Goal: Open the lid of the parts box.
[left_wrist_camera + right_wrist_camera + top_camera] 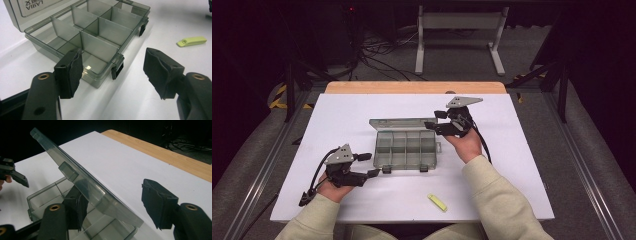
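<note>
open organizer box (406, 145) mid-desk (362, 107), lid (403, 123) raised.
right tongs (430, 126) straddle the lid's edge, jaws apart, not pressing; left tongs (368, 165) gape empty just beside the box's front corner; yellow-green clip (437, 202) lies near the front.

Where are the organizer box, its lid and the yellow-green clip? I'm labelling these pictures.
organizer box (405, 148), high view, on a middle divider.
lid (85, 182), right gripper view, on its clear panel.
yellow-green clip (192, 41), left gripper view, on its body.
</note>
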`<state>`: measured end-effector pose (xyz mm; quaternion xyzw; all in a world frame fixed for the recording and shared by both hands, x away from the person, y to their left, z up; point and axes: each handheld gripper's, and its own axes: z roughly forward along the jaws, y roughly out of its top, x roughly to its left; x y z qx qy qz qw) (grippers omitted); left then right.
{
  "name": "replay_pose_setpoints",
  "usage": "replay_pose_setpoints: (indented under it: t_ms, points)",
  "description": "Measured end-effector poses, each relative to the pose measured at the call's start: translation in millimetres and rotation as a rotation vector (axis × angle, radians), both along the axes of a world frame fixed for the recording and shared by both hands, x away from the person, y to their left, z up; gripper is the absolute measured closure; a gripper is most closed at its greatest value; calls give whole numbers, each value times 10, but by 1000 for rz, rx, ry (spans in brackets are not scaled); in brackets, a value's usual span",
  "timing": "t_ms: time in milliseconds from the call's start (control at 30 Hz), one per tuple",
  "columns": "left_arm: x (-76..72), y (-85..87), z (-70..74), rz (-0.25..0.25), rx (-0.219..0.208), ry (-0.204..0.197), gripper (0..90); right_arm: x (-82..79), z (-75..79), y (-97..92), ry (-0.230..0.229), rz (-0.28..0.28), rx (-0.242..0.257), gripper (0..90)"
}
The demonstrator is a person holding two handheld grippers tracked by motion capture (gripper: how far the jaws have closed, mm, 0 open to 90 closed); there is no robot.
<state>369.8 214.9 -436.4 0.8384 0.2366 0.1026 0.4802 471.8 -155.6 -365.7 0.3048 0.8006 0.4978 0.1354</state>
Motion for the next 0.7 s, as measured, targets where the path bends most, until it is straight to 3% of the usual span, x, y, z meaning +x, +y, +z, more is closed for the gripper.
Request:
replay_pose_setpoints:
  t_ms: [300, 700]
  points:
    - [-29, 68, 36, 25, -33, -12, 240, 135, 25, 16, 1, -12, -2, 444]
    - [-56, 102, 53, 44, -69, -20, 143, 302, 38, -15, 16, -42, 31, 522]
